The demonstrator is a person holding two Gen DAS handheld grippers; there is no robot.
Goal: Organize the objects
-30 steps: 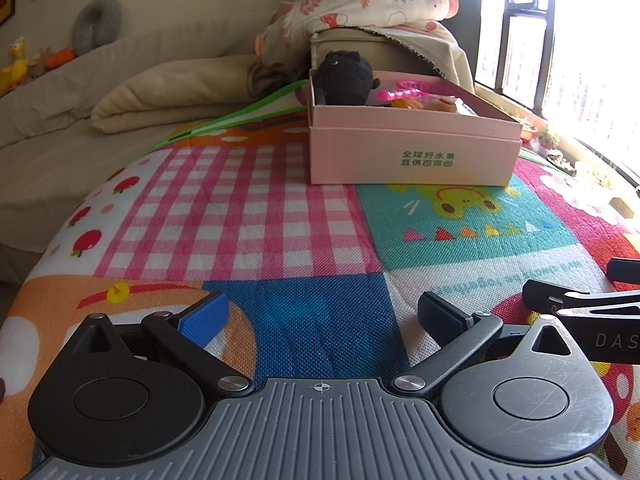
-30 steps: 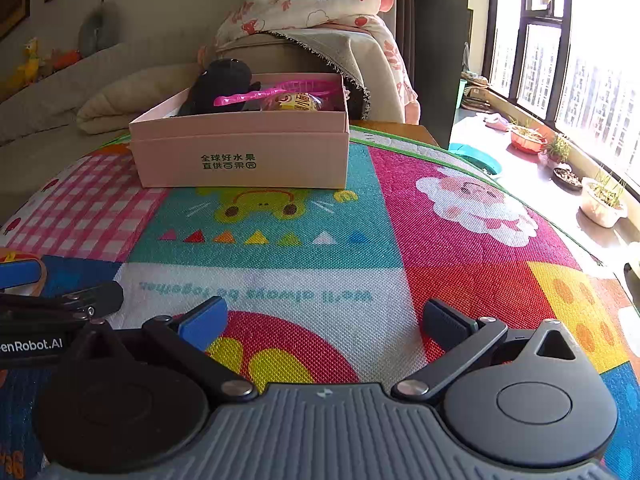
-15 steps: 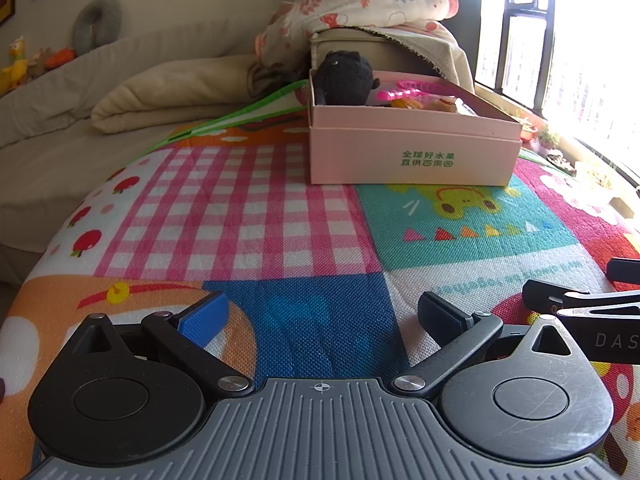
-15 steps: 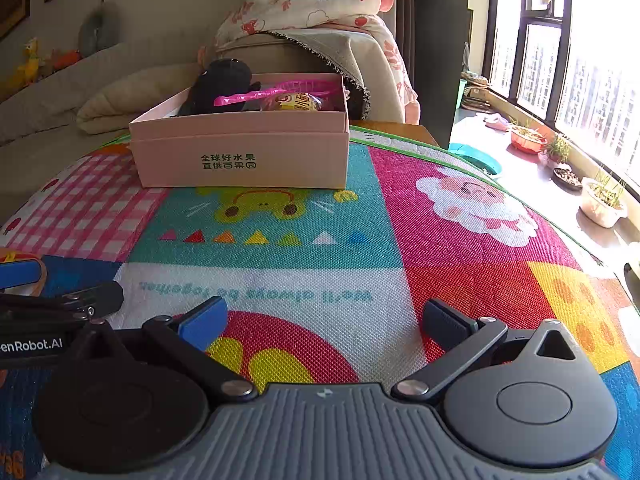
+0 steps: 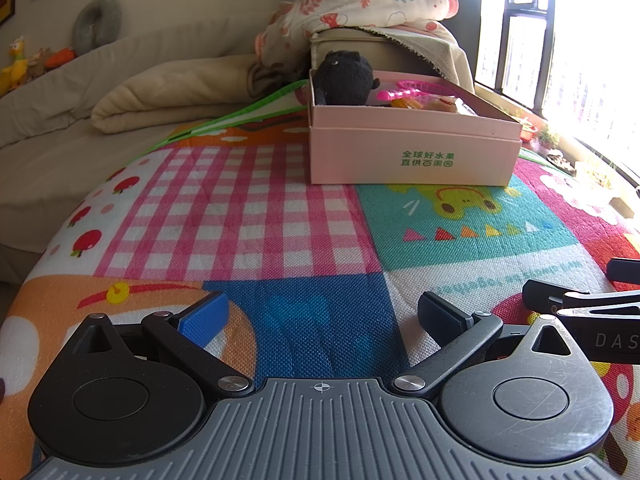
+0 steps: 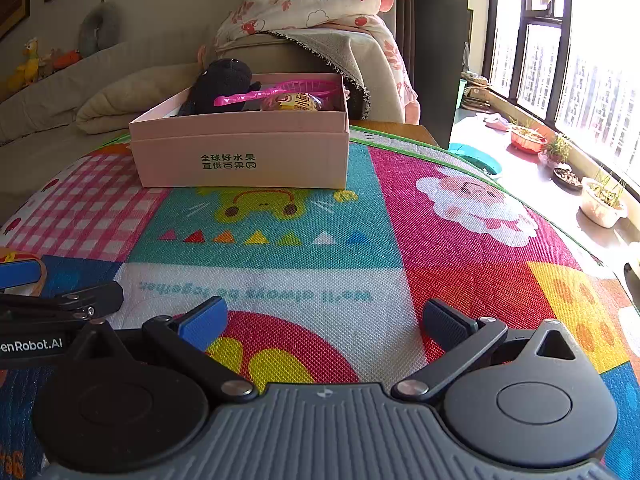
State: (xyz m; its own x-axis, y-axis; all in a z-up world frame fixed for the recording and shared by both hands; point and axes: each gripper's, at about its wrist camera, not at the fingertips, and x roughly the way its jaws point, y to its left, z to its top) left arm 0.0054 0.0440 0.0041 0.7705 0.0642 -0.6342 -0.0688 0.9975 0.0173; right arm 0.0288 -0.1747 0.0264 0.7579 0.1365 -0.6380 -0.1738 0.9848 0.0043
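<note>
Both grippers sit low over a colourful play mat [image 5: 248,216], side by side and near its front edge. The left gripper [image 5: 324,318] has its jaws spread wide with nothing between them, the blue pad and the black pad well apart above a blue patch of the mat. The right gripper [image 6: 326,320] is likewise wide apart and holds nothing, its fingers framing a red and yellow print. Each gripper shows at the edge of the other's view. Farther back on the mat stands a pink box [image 6: 240,152] with green lettering on its front wall, open at the top. Inside it, at the left end, sits a black plush toy [image 6: 224,86]; a pink plastic utensil [image 6: 276,90] lies across the box beside it, and under that is what looks like a wrapped snack [image 6: 294,102], though its label is too small to read. Behind the box a flowered blanket [image 6: 312,0] is draped over a beige piece of furniture, and potted plants [image 6: 604,200] line the window sill at the right.
</note>
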